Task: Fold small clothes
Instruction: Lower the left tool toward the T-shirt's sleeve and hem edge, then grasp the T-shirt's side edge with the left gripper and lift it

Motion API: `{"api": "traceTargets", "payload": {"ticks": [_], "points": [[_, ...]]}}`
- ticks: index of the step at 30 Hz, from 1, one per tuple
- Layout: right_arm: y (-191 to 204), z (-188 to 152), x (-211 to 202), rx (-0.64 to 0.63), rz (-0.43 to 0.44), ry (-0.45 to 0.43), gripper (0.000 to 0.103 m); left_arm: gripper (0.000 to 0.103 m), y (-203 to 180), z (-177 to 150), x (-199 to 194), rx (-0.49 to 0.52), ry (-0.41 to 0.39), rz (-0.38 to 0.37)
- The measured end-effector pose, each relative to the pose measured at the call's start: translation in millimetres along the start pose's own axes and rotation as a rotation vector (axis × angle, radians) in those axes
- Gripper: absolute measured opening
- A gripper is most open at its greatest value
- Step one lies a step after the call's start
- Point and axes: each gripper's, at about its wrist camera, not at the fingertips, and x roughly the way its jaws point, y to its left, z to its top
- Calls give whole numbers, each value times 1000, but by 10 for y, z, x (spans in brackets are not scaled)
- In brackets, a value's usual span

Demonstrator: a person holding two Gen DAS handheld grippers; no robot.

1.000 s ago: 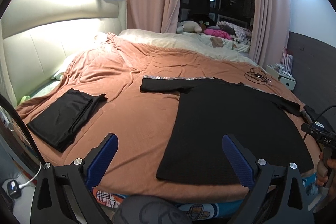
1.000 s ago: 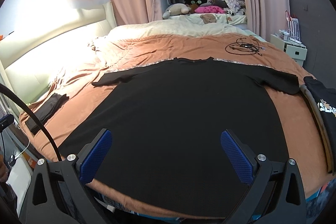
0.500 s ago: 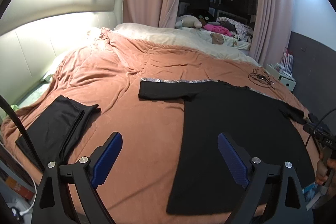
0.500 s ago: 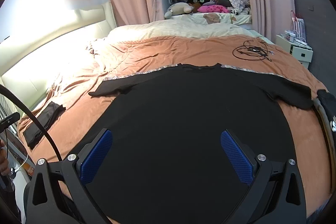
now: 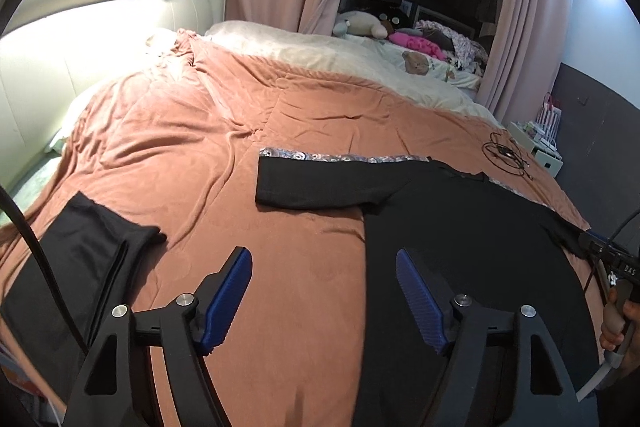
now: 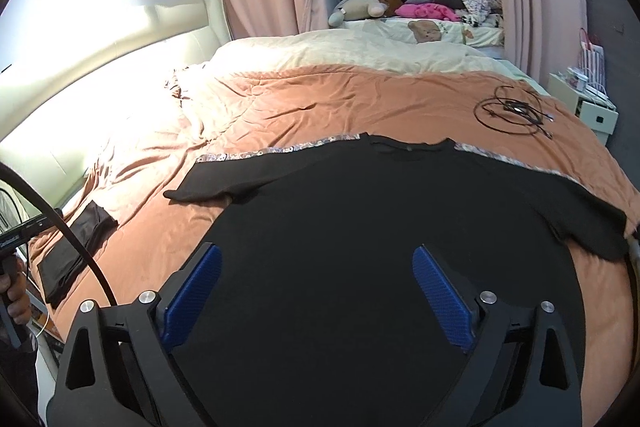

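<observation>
A black T-shirt [image 6: 380, 219] lies spread flat on the orange bedspread [image 6: 320, 99], collar away from me, both sleeves out. In the left wrist view the T-shirt [image 5: 460, 247] fills the right half, its left sleeve [image 5: 320, 183] pointing left. My left gripper [image 5: 324, 291] is open and empty above the bedspread just left of the shirt's side edge. My right gripper [image 6: 316, 287] is open and empty above the shirt's lower body. A folded black garment [image 5: 72, 267] lies at the left edge of the bed; it also shows in the right wrist view [image 6: 76, 251].
A coil of black cable [image 6: 512, 111] lies on the bedspread beyond the shirt's right shoulder. A cream duvet [image 6: 340, 51] and soft toys [image 6: 356, 11] lie further back. A white bedside cabinet [image 6: 588, 107] stands at the right, and a padded headboard [image 6: 100, 67] at the left.
Both grippers have moved forward and lower over the bed, so the shirt and the folded garment appear closer. Both stay open.
</observation>
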Motion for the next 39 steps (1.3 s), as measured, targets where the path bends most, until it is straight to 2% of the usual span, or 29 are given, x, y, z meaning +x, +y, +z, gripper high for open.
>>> {"api": "traceTargets", "payload": {"ticks": [3,11,22,32,34,36,38,39], "points": [[0,113,241,-7,14,22,85,75,142,124,249,-15,18,5],[28,401,932,-14,56,59,83,73,453,352,903,-81,74,65],[104,668,1992,-17,30,169,78,73,689,502,1789,-148,189,71],[151,787,2547,9,-7,227,77,72,731,479,2491,-183,319,64],[169,766,2619,-1,-15,247,77,55,733,409,2623,-184,365,66],[173,747,2636,-5,-17,257,77,45,748,337,2713,-199,397,61],[177,758,2645,-8,-16,260,77,30,724,324,2674,-174,377,69],[171,761,2634,-9,-15,260,77,15,722,329,2662,-174,382,54]]}}
